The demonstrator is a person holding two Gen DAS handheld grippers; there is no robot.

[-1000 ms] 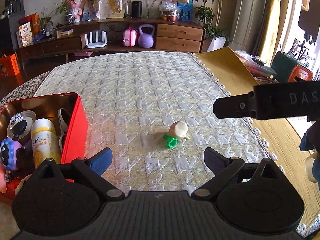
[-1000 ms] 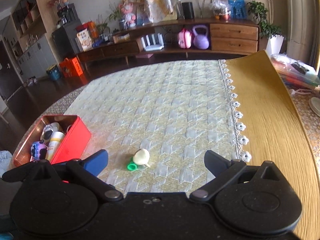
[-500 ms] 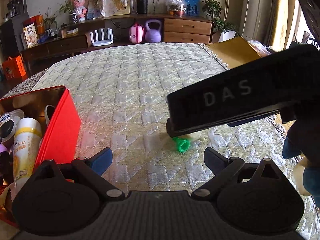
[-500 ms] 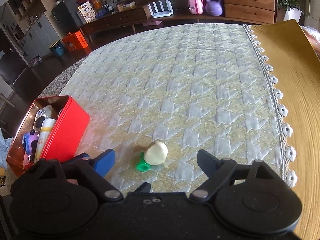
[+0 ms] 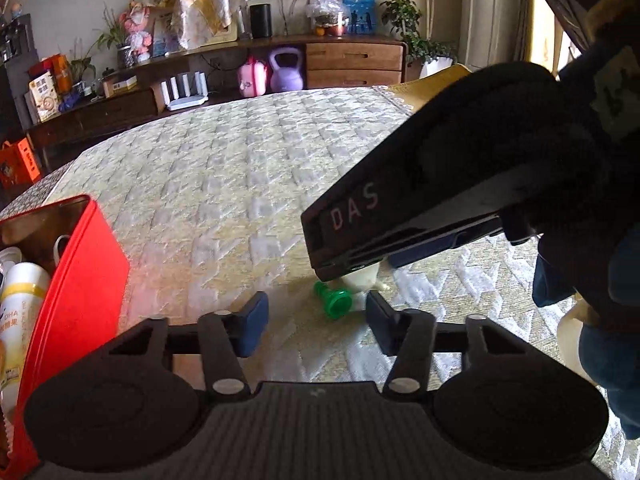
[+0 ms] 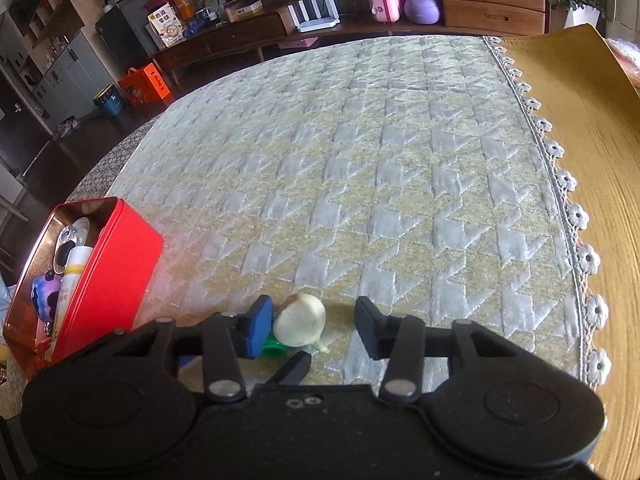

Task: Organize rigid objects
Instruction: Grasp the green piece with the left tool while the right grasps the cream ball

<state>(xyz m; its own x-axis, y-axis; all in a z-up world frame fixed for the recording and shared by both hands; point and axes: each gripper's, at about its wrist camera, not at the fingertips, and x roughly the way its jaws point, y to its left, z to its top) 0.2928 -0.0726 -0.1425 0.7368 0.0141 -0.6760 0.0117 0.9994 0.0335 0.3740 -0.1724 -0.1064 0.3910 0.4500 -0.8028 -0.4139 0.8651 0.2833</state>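
Observation:
A small cream toy with a green base (image 6: 300,322) lies on the quilted tablecloth. It also shows in the left wrist view (image 5: 350,286), partly hidden under my right gripper's black body (image 5: 440,200). My right gripper (image 6: 308,330) is open around the toy, its left pad next to the toy. My left gripper (image 5: 314,326) is open and empty just short of the toy. The red tin (image 6: 116,264) stands at the left and holds a white-and-yellow bottle (image 6: 70,276), a purple toy (image 6: 44,296) and other items.
The quilted cloth (image 6: 360,160) covers the table, with a lace edge (image 6: 576,216) and a yellow mat (image 6: 600,140) on the right. A low sideboard (image 6: 400,8) with a kettlebell and boxes stands far behind.
My right gripper has come down and forward over the toy, which now sits between its fingers. Both grippers' jaws have narrowed somewhat. My left gripper has moved closer to the toy.

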